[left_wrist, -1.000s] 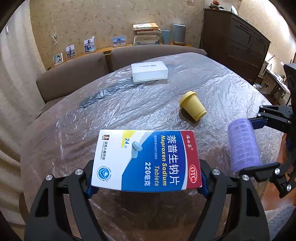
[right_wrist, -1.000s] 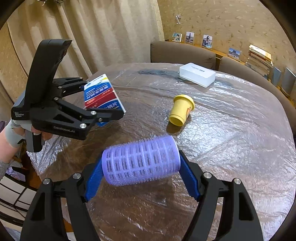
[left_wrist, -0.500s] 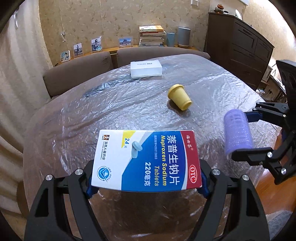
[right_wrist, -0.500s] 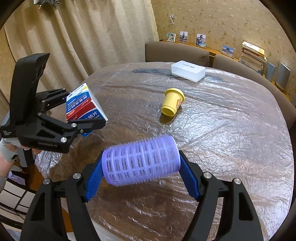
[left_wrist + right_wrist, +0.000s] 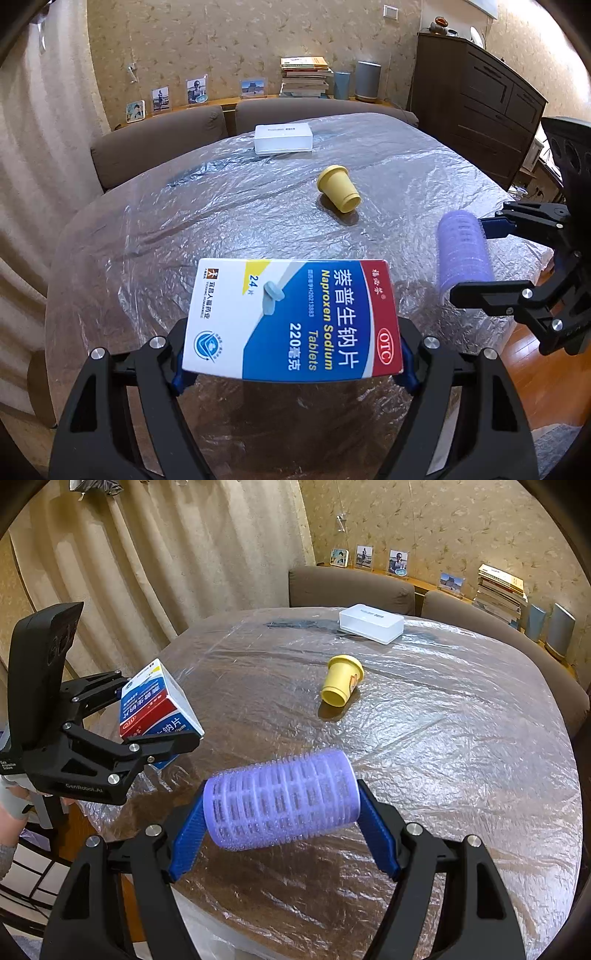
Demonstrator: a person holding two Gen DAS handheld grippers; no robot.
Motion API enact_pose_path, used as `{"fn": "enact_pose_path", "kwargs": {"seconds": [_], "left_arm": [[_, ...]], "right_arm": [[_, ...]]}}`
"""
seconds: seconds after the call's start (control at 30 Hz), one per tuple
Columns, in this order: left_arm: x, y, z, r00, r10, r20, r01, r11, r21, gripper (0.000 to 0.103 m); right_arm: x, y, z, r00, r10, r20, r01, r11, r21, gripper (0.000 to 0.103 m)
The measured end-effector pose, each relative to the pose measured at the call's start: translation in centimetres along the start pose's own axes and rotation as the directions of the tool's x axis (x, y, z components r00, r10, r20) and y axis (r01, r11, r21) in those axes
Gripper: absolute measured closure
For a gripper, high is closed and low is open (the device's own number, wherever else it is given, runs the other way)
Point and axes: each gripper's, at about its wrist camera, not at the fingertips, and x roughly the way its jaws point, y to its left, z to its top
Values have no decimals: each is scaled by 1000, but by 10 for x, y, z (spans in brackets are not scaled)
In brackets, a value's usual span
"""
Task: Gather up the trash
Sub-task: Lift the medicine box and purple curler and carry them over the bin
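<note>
My left gripper (image 5: 291, 363) is shut on a blue, white and red medicine box (image 5: 291, 317), held above the near edge of the table; the same box (image 5: 155, 709) shows at the left of the right wrist view. My right gripper (image 5: 282, 830) is shut on a purple hair roller (image 5: 282, 799), gripped by its two ends; that roller (image 5: 463, 256) hangs at the right in the left wrist view. A yellow plastic cup (image 5: 340, 188) lies on its side mid-table, beyond both grippers.
The round table (image 5: 461, 738) is wrapped in crinkled clear plastic film. A white box (image 5: 283, 137) sits at its far side. Brown sofa chairs (image 5: 159, 147) ring the far edge. A dark cabinet (image 5: 476, 99) stands at the right, curtains at the left.
Both grippers have drawn back from the table with their loads. The cup and white box look farther away, and more of the near table edge and floor shows.
</note>
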Motion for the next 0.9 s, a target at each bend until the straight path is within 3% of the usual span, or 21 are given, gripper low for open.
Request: {"fn": "enact_pose_path", "kwargs": {"seconds": [0.9], "left_arm": [[-37,-24,-20,999,-28,41,29,999,-21,22]], "right_arm": [[-29,2,-19,1000,16,17,-16,1000,4,29]]}}
